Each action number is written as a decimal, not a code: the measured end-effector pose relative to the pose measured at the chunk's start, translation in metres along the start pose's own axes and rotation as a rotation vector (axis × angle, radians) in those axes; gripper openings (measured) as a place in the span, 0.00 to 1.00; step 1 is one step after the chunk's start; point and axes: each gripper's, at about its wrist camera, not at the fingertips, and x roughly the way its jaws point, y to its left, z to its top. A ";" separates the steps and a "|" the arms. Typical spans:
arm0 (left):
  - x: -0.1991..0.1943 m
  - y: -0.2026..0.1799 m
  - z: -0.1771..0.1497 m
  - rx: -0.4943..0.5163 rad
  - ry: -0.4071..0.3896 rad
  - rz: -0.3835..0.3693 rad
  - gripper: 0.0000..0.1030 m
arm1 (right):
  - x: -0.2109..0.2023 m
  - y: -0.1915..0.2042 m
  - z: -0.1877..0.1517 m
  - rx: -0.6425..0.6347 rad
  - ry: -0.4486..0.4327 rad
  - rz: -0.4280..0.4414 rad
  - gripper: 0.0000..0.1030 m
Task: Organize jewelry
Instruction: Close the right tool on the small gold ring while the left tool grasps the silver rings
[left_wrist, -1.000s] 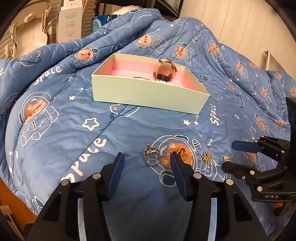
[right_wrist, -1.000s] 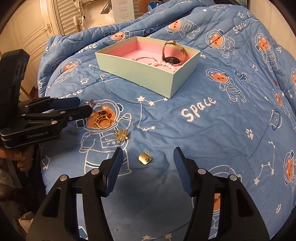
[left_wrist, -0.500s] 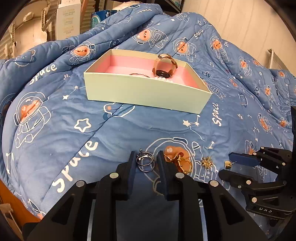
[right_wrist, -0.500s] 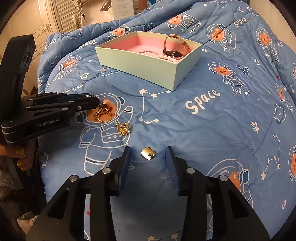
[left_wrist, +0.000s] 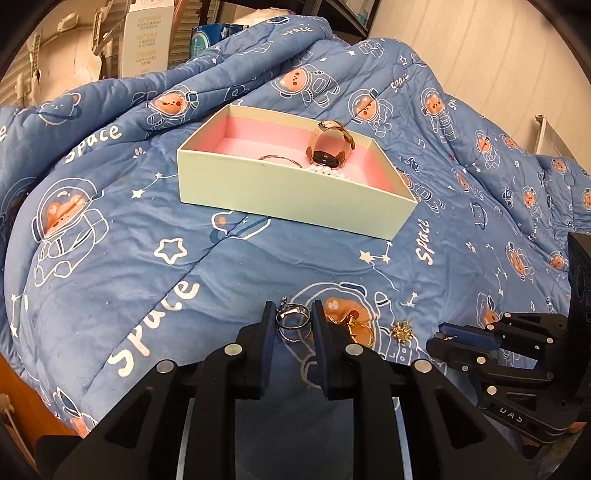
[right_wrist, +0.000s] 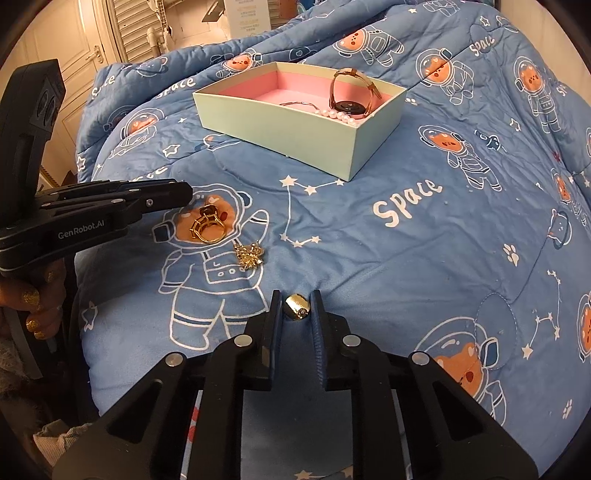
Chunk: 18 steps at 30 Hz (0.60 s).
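Two sets of tongs down on a bed with a blue space-bear quilt (left_wrist: 110, 266).

Left tongs (left_wrist: 293, 325) clamped tight on a cluster of silver rings (left_wrist: 291, 321), pads pressing both sides, rings still sitting on the quilt. Just right of that: gold ring bunch (left_wrist: 356, 325) on the orange bear face, then a little gold starburst brooch (left_wrist: 402, 331) a bit further right, both loose on the fabric.

Right tongs (right_wrist: 297, 308) closing on a small gold square charm (right_wrist: 297, 307), charm sat between the pads at the very tips; can't quite tell whether the pads are pressing it yet. Seen from the left camera, right tongs poking in from the right edge near the brooch.

Pale green box (left_wrist: 295, 192) with pink lining further back on the quilt, well apart from the loose pieces. Inside: rose-gold watch (left_wrist: 330, 146) standing on its edge, a string of pearls (left_wrist: 328, 170) beside it, thin bangle (left_wrist: 279, 159) lying flat.

Hand with gold glitter nails (right_wrist: 33, 299) gripping the left tool handle, visible at the left edge of the right camera view.
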 end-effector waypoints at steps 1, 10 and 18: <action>-0.001 0.000 0.001 0.002 -0.006 -0.001 0.19 | 0.000 0.000 0.000 0.001 0.000 0.000 0.15; -0.015 0.000 0.006 0.004 -0.042 -0.004 0.19 | -0.004 -0.004 0.002 0.018 -0.014 0.019 0.15; -0.019 0.004 0.006 -0.002 -0.046 0.002 0.19 | -0.008 -0.004 0.003 0.018 -0.025 0.037 0.15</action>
